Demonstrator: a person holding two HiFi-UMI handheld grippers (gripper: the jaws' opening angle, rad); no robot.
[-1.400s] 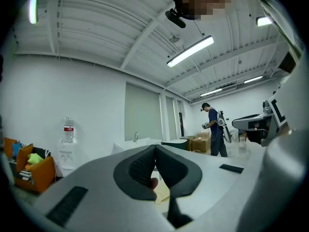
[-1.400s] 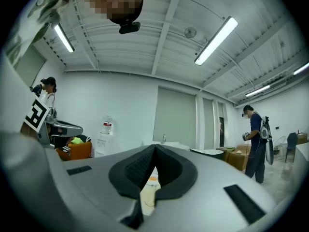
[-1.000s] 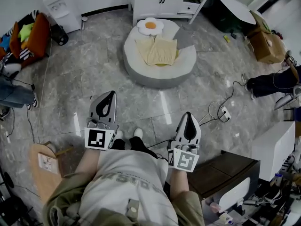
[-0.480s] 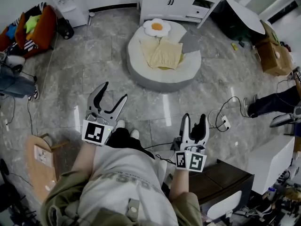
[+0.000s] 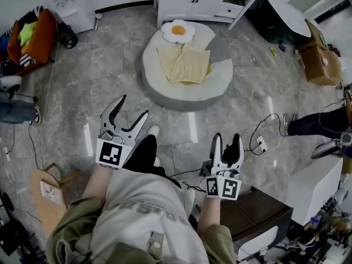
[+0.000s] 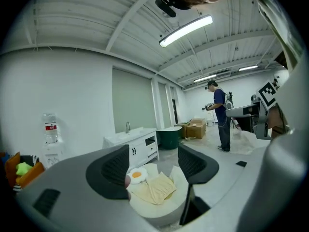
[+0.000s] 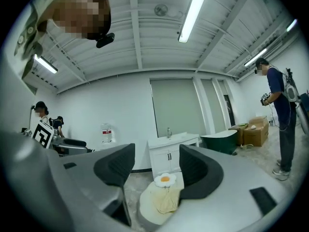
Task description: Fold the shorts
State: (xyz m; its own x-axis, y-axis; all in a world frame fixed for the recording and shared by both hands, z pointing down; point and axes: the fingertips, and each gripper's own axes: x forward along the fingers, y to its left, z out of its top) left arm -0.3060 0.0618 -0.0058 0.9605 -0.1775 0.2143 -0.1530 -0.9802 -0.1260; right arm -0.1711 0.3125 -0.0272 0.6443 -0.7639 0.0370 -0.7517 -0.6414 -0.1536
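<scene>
The left hand-held gripper [image 5: 133, 106] is held out over the grey marble floor [image 5: 82, 76] and is released. Its jaws have just been opening and stand apart, with nothing gripped between them. In the left gripper view only the distant pouf [image 5: 165, 95] is framed in the gap. Just right of this gripper, a white shoe [image 5: 153, 130] of the person is planted on the floor. Further ahead, the round pale pouf is set on the floor, well apart from both grippers. The shorts [image 5: 186, 66], pale yellow, are laid flat across the middle of its top. An egg-shaped cushion [image 5: 178, 31] is placed at the pouf's far edge, just beside the shorts. A flat grey piece [image 5: 220, 49] is seen at the far right edge. A white cabinet [image 5: 203, 1] is stood behind the pouf. To the right, the right hand-held gripper [image 5: 227, 138] is held level, likewise released. Its jaws, too, have just been opening and are spread wide with nothing between them. The pouf and shorts are seen far off through the gap in the right gripper view. A cable [image 5: 258, 136] is coiled on the floor beside it.
</scene>
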